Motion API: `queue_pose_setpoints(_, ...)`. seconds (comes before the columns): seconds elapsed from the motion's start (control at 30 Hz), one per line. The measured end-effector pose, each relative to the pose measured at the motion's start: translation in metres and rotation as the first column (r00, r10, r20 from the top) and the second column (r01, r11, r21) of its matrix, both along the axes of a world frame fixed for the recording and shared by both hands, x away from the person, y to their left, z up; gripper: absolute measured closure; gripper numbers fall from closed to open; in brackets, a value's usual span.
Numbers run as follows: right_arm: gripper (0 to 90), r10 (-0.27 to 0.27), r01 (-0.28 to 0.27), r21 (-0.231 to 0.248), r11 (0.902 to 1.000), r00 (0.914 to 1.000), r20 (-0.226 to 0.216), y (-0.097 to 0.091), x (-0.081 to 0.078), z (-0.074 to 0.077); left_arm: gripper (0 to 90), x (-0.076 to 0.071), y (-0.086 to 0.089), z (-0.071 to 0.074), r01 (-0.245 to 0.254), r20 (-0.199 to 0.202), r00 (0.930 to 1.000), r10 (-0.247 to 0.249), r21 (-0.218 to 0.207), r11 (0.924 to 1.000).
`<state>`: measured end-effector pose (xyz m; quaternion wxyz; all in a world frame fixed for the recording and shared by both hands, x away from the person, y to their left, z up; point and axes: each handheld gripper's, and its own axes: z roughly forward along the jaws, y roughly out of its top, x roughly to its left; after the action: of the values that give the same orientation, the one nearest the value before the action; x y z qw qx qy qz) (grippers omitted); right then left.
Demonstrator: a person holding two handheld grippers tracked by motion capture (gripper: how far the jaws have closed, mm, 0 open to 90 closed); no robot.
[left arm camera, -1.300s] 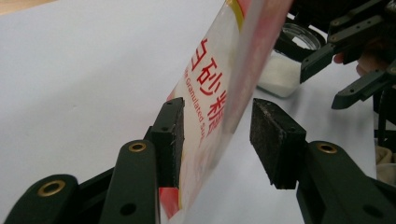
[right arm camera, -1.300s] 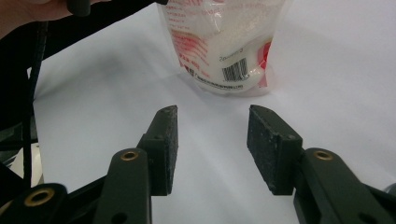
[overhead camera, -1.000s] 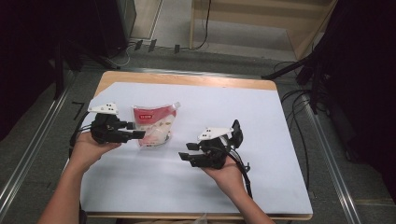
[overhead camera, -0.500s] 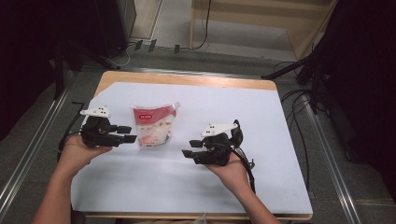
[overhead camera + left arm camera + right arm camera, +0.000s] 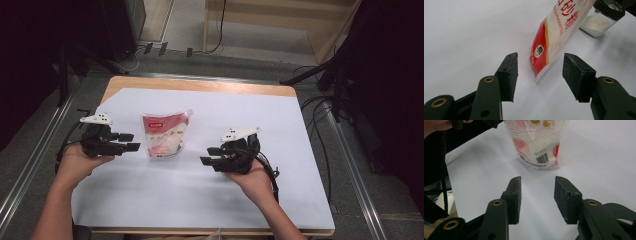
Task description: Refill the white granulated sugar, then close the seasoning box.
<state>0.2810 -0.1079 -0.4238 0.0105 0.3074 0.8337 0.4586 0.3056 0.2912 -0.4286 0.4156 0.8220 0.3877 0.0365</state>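
A red-and-white pouch of granulated sugar [image 5: 164,136] lies propped up at the left middle of the white sheet [image 5: 280,120]. Its lower corner [image 5: 537,72] points at my left gripper [image 5: 131,141], which is open just left of it; those jaws have just been opening, with nothing between them [image 5: 540,75]. A small glass jar [image 5: 602,17] with a black lid and white powder stands behind the pouch. My right gripper [image 5: 209,156] is open to the right of the pouch [image 5: 537,142] and apart from it; its jaws have just been closing on nothing [image 5: 537,195].
The white sheet covers a wooden table [image 5: 200,84] with metal rails along both sides. Cables trail off the right edge [image 5: 320,107]. The hand with the left gripper [image 5: 434,126] shows at the top left of the right gripper view.
My left gripper has drawn back to the left, away from the pouch. The right gripper has shifted slightly right. The pouch has stayed where it was.
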Motion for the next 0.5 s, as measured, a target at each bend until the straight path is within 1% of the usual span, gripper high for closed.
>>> queue_pose_setpoints(0.1, 62.4, -0.006, 0.006, 0.009, 0.9999, 0.9999, -0.01, -0.005, 0.002, 0.003, 46.6, 0.003, 0.0, -0.002, 0.0, -0.003, 1.0, 0.0, 0.002, 1.0)
queue_pose_setpoints(0.13, 63.5, -0.008, 0.008, 0.008, 0.9999, 0.9999, -0.014, -0.007, 0.002, 0.005, 46.5, 0.003, 0.0, -0.003, -0.002, -0.011, 0.9999, 0.002, 0.005, 1.0)
queue_pose_setpoints(0.27, 68.2, -0.024, 0.024, 0.011, 0.9996, 0.9997, -0.005, -0.014, 0.004, 0.012, 46.3, 0.005, 0.0, -0.005, -0.014, -0.014, 0.9998, 0.014, 0.007, 0.9999)
queue_pose_setpoints(0.3, 68.2, -0.024, 0.024, 0.011, 0.9996, 0.9997, -0.005, -0.014, 0.004, 0.012, 46.3, 0.005, 0.0, -0.005, -0.014, -0.014, 0.9998, 0.014, 0.007, 0.9999)
queue_pose_setpoints(0.33, 69.2, -0.031, 0.031, 0.013, 0.9994, 0.9995, -0.005, -0.018, 0.006, 0.016, 46.4, 0.005, 0.0, -0.005, -0.017, -0.011, 0.9998, 0.017, 0.004, 0.9999)
queue_pose_setpoints(0.43, 71.6, -0.037, 0.038, 0.021, 0.9991, 0.9992, -0.013, -0.023, 0.008, 0.019, 46.3, 0.005, 0.0, -0.004, -0.015, -0.014, 0.9998, 0.015, 0.004, 0.9999)
queue_pose_setpoints(0.5, 72.9, -0.042, 0.042, 0.022, 0.9988, 0.9989, -0.019, -0.027, 0.009, 0.022, 46.3, 0.006, 0.0, -0.004, -0.005, -0.014, 0.9999, 0.005, 0.011, 0.9999)
